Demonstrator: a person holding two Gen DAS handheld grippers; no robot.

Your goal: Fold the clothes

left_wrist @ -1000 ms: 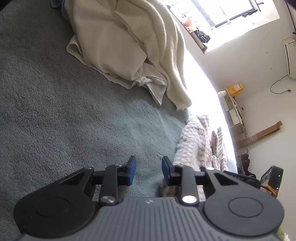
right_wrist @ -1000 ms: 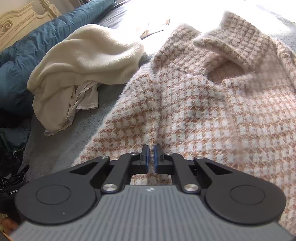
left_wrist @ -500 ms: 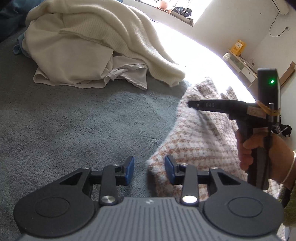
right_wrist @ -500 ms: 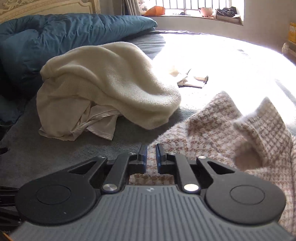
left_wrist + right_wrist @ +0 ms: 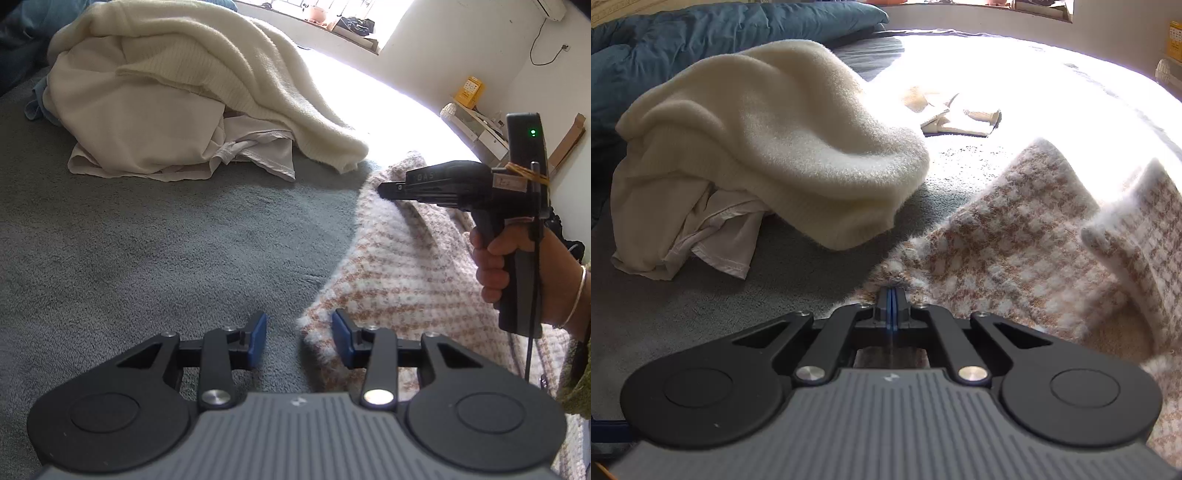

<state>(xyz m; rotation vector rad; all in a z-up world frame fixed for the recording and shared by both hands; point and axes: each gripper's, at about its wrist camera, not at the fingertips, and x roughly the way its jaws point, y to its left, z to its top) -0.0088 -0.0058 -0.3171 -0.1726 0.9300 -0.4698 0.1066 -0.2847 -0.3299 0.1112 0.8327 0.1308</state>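
Pinching the checked sweater, right tongs closed.

The right gripper has its jaws closed together at the near edge of a fuzzy beige-and-white houndstooth knit garment; whether fabric is pinched cannot be determined. The garment extends ahead and right of the jaws on a grey fleece bed cover. A heap of cream fleece and pale thin cloth lies ahead-left, with a dark teal duvet beyond it.
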